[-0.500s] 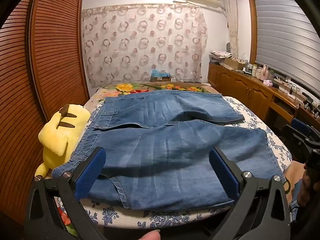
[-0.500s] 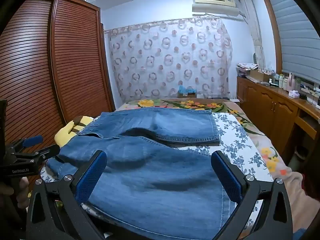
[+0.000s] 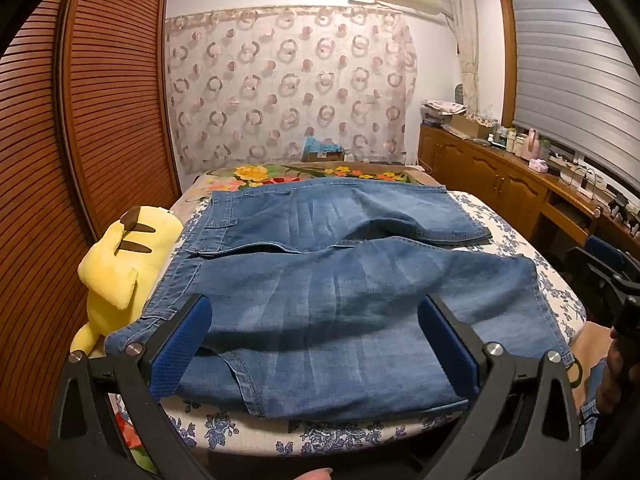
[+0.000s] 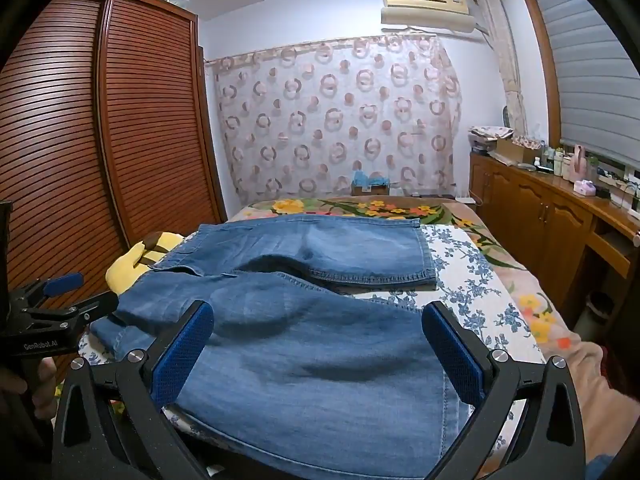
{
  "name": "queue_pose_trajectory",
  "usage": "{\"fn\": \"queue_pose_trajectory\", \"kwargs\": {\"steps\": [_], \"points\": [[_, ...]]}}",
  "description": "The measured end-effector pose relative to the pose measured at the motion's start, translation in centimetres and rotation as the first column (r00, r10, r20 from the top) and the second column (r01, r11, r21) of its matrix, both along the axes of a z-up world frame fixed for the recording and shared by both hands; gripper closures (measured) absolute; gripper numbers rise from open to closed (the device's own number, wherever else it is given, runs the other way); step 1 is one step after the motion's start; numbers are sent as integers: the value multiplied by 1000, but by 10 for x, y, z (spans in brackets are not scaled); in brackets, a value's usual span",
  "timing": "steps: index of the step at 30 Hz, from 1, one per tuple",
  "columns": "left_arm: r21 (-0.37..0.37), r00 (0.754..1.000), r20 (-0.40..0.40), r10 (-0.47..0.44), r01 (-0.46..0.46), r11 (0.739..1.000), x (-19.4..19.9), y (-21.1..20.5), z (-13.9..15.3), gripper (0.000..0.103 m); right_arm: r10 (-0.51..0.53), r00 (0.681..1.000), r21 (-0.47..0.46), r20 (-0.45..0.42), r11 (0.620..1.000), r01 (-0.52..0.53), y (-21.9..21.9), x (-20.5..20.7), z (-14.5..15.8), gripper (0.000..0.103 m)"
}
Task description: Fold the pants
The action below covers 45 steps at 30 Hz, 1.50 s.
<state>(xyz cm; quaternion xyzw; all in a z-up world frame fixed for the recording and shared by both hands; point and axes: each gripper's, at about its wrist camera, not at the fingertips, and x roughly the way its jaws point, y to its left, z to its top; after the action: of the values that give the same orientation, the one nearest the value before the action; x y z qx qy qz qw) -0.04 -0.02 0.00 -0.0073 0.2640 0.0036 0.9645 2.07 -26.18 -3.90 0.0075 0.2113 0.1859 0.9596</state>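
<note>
Two grippers, one in each of my hands, hover above the near edge of the bed, both tilted slightly downward with jaws spread wide and nothing between the blue pads. My left gripper [image 3: 314, 344] frames the waist end of the jeans [image 3: 340, 292]; just beyond its left finger, the waistband hangs toward the yellow plush toy [image 3: 120, 268], which lies against the slatted wooden wardrobe [image 3: 100, 100]. My right gripper [image 4: 318, 350] sits over the near leg, whose hem falls off the mattress beneath it. Ahead of both tools the jeans lie spread flat on the blue-flowered sheet [image 4: 468, 280], the far leg stretching rightward, its hem ending short of the bed's right side. Farther off lie a bright floral blanket [image 4: 360, 206], then the circle-patterned curtain [image 4: 340, 120]. To the right runs a cluttered wooden counter [image 4: 560, 200].
</note>
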Motion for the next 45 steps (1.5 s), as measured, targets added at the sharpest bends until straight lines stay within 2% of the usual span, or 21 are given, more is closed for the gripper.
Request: {"fn": "queue_pose_trajectory", "kwargs": {"steps": [26, 45], "points": [[-2, 1000, 6, 1, -1, 1000, 0, 0, 0, 0, -2, 1000, 2, -3, 1000, 2, 0, 0, 0, 0], [-2, 1000, 14, 2, -2, 1000, 1, 5, 12, 0, -3, 1000, 0, -5, 1000, 3, 0, 0, 0, 0]]}}
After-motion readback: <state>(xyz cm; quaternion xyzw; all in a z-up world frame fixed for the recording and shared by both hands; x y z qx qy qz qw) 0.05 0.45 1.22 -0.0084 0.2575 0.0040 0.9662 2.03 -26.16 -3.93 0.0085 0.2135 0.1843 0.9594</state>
